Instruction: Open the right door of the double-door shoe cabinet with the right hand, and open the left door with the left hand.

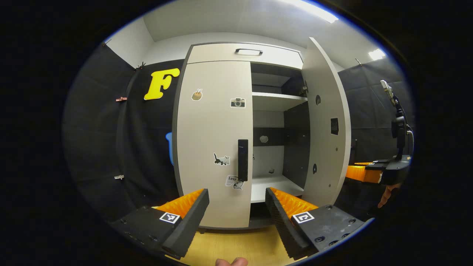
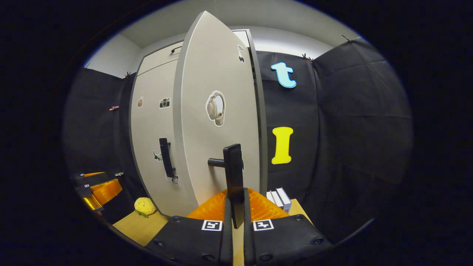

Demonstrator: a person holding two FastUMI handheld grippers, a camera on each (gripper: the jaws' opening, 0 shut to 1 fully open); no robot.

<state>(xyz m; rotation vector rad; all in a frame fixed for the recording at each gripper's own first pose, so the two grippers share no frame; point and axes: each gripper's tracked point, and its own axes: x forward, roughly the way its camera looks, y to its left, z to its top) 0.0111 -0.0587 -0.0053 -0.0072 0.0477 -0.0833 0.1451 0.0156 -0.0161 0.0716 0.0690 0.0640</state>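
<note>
Here, the shoe cabinet (image 1: 218, 55) stands against the black cloth wall on a light wooden floor (image 1: 236, 247). Left gripper view: the left gripper (image 1: 236, 207) hangs low in front of the cabinet, its fingers set wide apart with nothing between them, short of the left door (image 1: 210, 147). That door is closed. Its dark vertical handle (image 1: 242, 159) sits at the door's inner edge, above and between the two fingers. Small stickers dot the door: a camera (image 1: 237, 102), a cat (image 1: 221, 159), one near the top, one beside the handle's lower end.

The right door (image 1: 325, 125) is swung open, edge-on toward the camera. Between the doors the cabinet's inside shows: an upper shelf (image 1: 279, 96), a lower shelf (image 1: 273, 183), dark back and side panels. A drawer front with a handle (image 1: 248, 51) runs across the cabinet's top. To the right of the open door, the right gripper (image 1: 360, 173) shows partly, a hand under it.

Right gripper view: the right gripper (image 2: 237, 207) has its fingers closed narrow on the right door's handle (image 2: 235, 177), one on each side of the bar. The right door (image 2: 218, 140) stands open, a headphones sticker (image 2: 215, 108) on its face. Left of it, the closed left door (image 2: 151, 140). A yellow plush toy (image 2: 144, 206) lies on the floor near the cabinet's left foot; boxes (image 2: 279, 199) stand at the cabinet's right foot.
</note>
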